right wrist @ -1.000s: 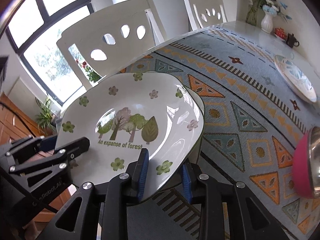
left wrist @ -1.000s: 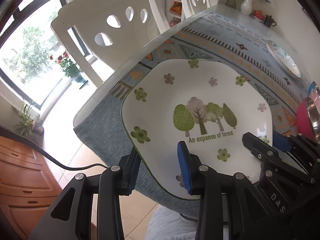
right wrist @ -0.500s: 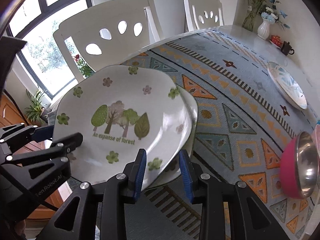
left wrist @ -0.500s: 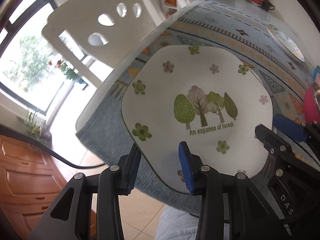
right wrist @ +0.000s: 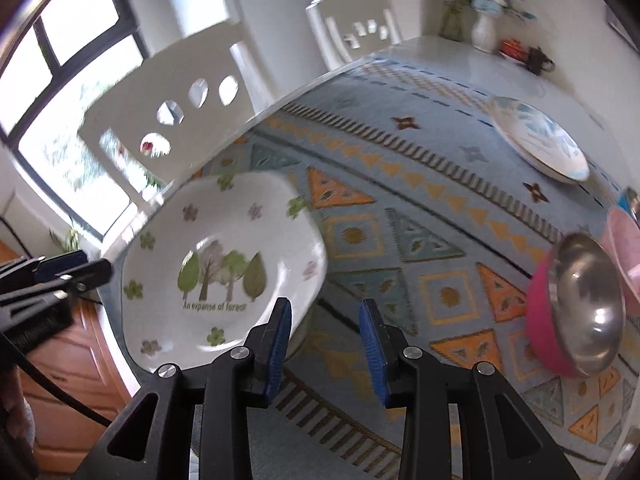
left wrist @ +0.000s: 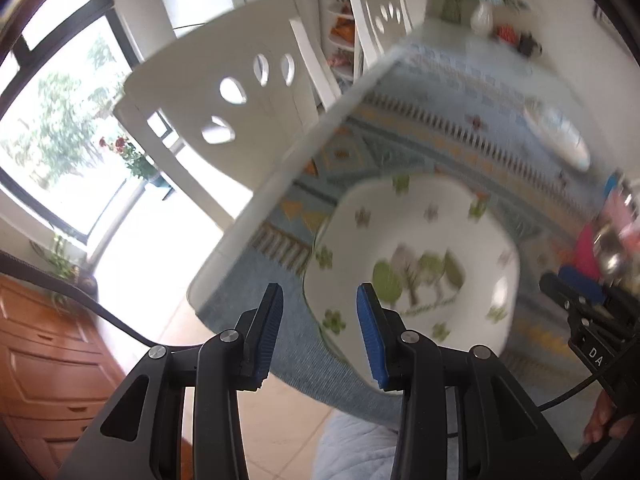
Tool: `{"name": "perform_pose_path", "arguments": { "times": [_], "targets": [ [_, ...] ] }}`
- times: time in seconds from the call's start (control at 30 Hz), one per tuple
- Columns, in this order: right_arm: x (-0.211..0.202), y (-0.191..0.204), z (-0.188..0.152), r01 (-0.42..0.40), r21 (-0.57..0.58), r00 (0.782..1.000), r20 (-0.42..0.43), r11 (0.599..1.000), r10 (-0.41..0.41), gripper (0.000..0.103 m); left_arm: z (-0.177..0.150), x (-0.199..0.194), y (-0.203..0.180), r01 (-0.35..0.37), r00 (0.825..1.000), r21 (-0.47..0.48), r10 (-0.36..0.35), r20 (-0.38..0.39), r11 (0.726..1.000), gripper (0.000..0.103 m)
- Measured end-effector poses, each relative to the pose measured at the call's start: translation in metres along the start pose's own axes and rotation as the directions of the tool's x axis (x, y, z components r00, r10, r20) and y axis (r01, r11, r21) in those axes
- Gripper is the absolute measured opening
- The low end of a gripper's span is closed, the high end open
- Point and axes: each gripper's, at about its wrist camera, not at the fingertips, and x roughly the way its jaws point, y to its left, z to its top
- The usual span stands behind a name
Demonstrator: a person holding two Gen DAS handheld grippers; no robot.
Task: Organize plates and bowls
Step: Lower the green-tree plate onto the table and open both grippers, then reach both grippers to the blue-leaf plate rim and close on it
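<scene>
Resting on tabletop (right wrist: 400, 168): forest plate (right wrist: 224, 264). Left tongs (left wrist: 318, 330) and right tongs (right wrist: 324, 346) both released, nothing gripped; pink bowl (right wrist: 576, 308) at 3 o'clock.

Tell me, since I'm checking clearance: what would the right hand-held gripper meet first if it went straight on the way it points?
Probably the patterned tablecloth. The right hand-held gripper stands open and empty, with the forest plate just left of its line and the pink bowl well right, though depth is unclear.
</scene>
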Motion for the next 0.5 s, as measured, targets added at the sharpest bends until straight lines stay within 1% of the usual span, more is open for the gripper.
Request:
{"name": "perform_pose_path", "arguments": {
  "times": [0.07, 0.1, 0.2, 0.27, 0.4, 0.5],
  "targets": [
    [-0.015, -0.014, 0.005, -0.018, 0.051, 1.000, 0.019, 0.999, 0.017, 0.034, 0.016, -0.017, 0.001, 0.032, 0.999, -0.004, -0.032, 0.036, 0.999, 0.036],
    [-0.024, -0.022, 0.007, -0.024, 0.074, 0.999, 0.028, 0.997, 0.022, 0.034, 0.022, -0.024, -0.001, 0.037, 0.998, 0.003, -0.037, 0.056, 0.999, 0.036],
    [-0.058, -0.047, 0.018, -0.033, 0.133, 0.995, 0.096, 0.991, 0.020, 0.034, 0.043, -0.045, -0.015, 0.051, 0.991, 0.040, -0.055, 0.120, 0.998, 0.036],
    [-0.087, -0.064, 0.026, -0.014, 0.163, 0.987, 0.162, 0.987, -0.013, 0.034, 0.059, -0.052, -0.029, 0.067, 0.988, 0.069, -0.076, 0.132, 0.995, 0.036],
    [-0.132, -0.091, 0.044, 0.050, 0.199, 0.965, 0.241, 0.979, -0.098, 0.040, 0.086, -0.061, -0.067, 0.088, 0.984, 0.156, -0.110, 0.137, 0.984, 0.036],
    [-0.160, -0.110, 0.056, 0.063, 0.231, 0.951, 0.281, 0.971, -0.129, 0.048, 0.107, -0.067, -0.100, 0.141, 0.974, 0.232, -0.177, 0.143, 0.963, 0.036]
  ]
}}
